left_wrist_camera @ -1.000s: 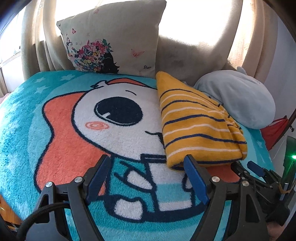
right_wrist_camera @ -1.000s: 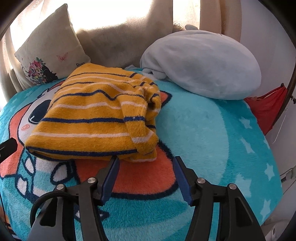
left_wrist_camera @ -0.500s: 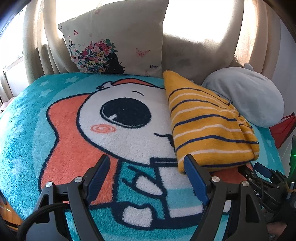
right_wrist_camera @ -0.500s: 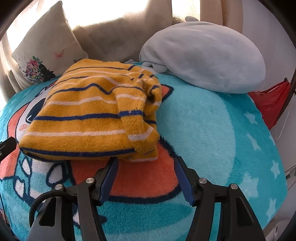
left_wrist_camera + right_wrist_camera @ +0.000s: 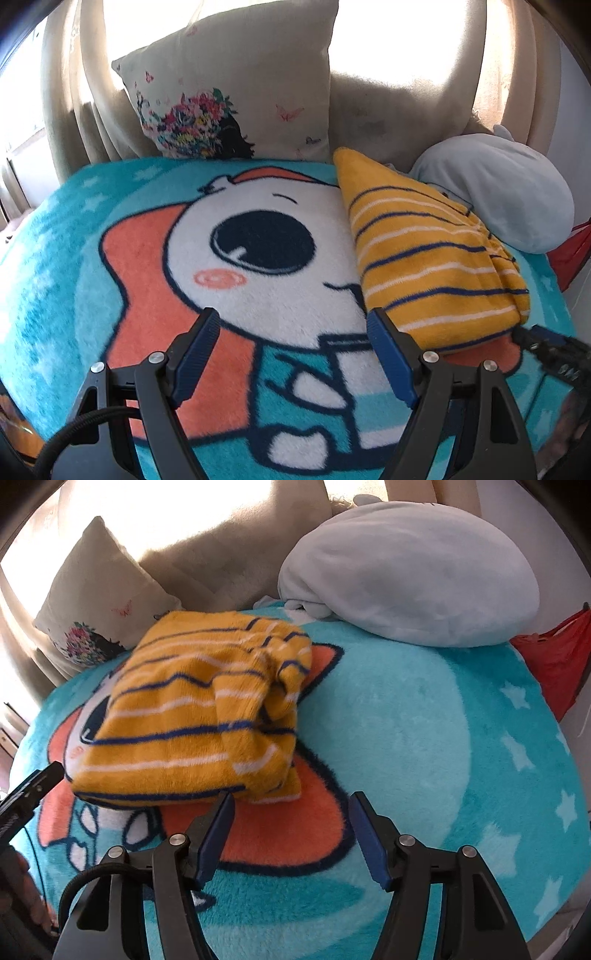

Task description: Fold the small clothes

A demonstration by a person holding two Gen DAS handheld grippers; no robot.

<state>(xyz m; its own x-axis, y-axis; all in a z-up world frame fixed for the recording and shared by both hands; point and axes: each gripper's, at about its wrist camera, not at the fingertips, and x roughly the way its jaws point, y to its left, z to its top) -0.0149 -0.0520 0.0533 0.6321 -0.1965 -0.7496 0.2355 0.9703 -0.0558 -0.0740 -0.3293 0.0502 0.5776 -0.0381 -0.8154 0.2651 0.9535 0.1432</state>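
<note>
Two claws hang low over the near edge of the bed, and both stand spread with nothing between their blue pads: the left claw (image 5: 291, 325) sits over the cartoon face woven into the fleece blanket (image 5: 110, 258), its right pad just beside the near corner of the garment, while the right claw (image 5: 290, 808) faces the garment's near hem from just short of it. One striped yellow sweater (image 5: 192, 716) is the only piece of clothing to be seen; it lies folded into a thick oblong toward the middle of the bed, one sleeve doubled over its top, which suggests the fold is already made and the claws are open because they have nothing left to pinch. I count one blanket, covering the whole bed. Beyond the sweater, along the far edge, one pale blue plush cushion (image 5: 413, 572) rests near the far right corner and one flowered pillow (image 5: 236, 92) leans upright against the curtains (image 5: 77, 110), both probably parked there to keep the folding area free. One red cloth item (image 5: 554, 657) shows off the right edge.
</note>
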